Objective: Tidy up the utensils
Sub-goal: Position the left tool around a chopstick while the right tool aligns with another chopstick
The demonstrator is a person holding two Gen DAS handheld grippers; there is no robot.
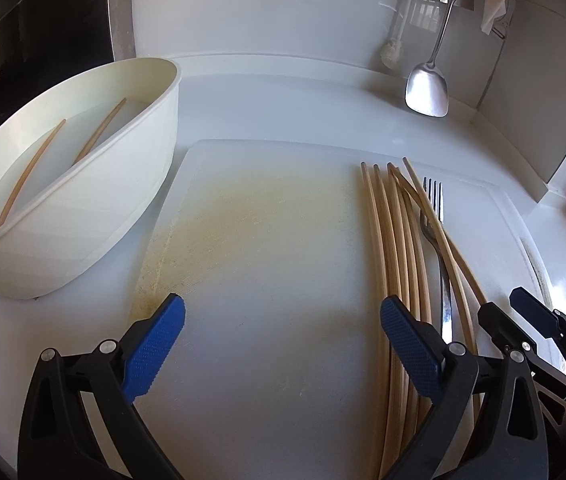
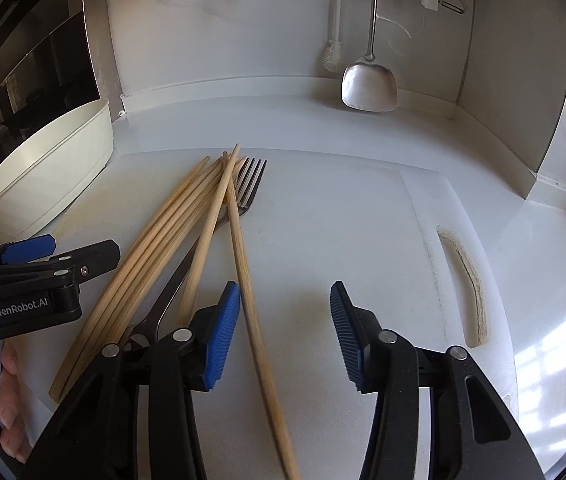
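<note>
Several wooden chopsticks [image 1: 393, 240] and a metal fork [image 1: 434, 220] lie in a loose bundle on a white cutting board [image 1: 263, 260]. A white oval holder [image 1: 83, 200] at the left has two chopsticks [image 1: 31, 168] in it. My left gripper [image 1: 283, 320] is open over the board, its right finger above the bundle. My right gripper [image 2: 285, 312] is open and low over the board; one chopstick [image 2: 243, 264] runs between its fingers, just inside the left finger. The fork [image 2: 243, 196] and the bundle [image 2: 155, 248] lie to its left.
A metal spatula [image 2: 369, 84] and a white brush [image 2: 333, 56] hang on the back wall. A dark appliance [image 2: 23, 60] stands at the left. The board's handle slot [image 2: 467, 284] is at the right. The holder [image 2: 43, 176] sits by the board's left edge.
</note>
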